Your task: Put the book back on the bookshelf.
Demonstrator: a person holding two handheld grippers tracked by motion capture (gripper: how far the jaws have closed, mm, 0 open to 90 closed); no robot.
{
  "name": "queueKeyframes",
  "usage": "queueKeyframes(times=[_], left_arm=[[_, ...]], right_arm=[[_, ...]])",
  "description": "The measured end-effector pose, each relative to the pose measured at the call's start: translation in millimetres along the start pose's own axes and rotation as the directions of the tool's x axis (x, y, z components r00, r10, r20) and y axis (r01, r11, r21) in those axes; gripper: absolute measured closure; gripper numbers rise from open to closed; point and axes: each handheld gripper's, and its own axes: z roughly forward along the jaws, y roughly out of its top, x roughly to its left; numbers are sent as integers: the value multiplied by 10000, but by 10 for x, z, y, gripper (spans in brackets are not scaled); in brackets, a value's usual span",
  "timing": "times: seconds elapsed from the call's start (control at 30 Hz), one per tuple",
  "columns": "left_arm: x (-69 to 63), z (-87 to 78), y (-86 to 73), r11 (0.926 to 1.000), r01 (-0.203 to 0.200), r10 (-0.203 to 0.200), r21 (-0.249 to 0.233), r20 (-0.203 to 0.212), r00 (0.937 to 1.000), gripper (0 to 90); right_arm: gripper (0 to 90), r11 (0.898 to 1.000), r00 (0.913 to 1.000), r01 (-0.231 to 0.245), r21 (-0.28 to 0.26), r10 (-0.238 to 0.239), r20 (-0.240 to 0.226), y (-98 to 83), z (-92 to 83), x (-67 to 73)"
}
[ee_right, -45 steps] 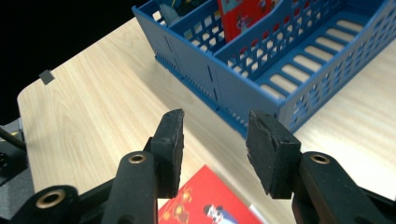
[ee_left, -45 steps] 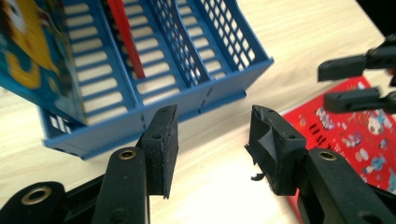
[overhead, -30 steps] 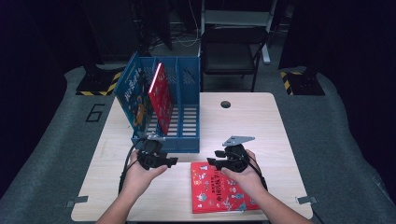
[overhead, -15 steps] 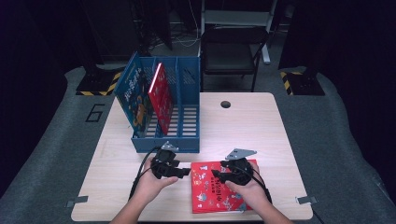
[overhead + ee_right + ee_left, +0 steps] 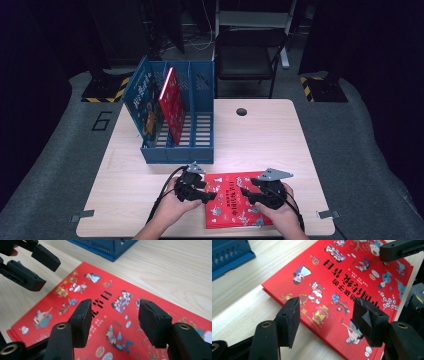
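Two books already upright in blue rack (image 5: 175,120) at back left of surface (image 5: 280,135). Third, red picture book (image 5: 232,205), flat at near edge, not yet lifted. Left claw (image 5: 209,194) and right claw (image 5: 246,192) flanking it, jaws just opened, gripping nothing.

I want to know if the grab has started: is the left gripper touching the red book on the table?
Cannot tell. In the left gripper view the left gripper hangs open over the red book, but no gap or contact shows plainly.
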Motion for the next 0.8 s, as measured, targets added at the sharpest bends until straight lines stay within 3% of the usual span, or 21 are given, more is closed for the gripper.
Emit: queueKeyframes(times=[0.17,0.37,0.43,0.6,0.7,0.8], left_arm=[[-43,87,-38,9991,-223,225,359,-30,9997,413],[-112,168,-53,9933,-1048,1057,495,-176,9942,421],[-134,205,-72,9925,-1195,1198,265,-125,9927,420],[-153,224,-81,9878,-1541,1545,224,-166,9879,398],[-167,233,-87,9896,-1426,1430,185,-210,9895,393],[-185,239,-107,9857,-1682,1683,79,-441,9847,393]], right_arm=[[442,9998,9997,-189,-36,190,172,-97,-42,-29],[442,9990,9990,-423,172,420,157,-195,-70,-72],[442,9994,9990,-285,174,280,336,-225,-42,-83],[439,9987,9984,-42,511,13,567,-290,10,-50],[434,9962,9952,508,701,-564,799,-313,33,-30],[411,9932,9929,729,903,-808,875,-339,35,-15]])
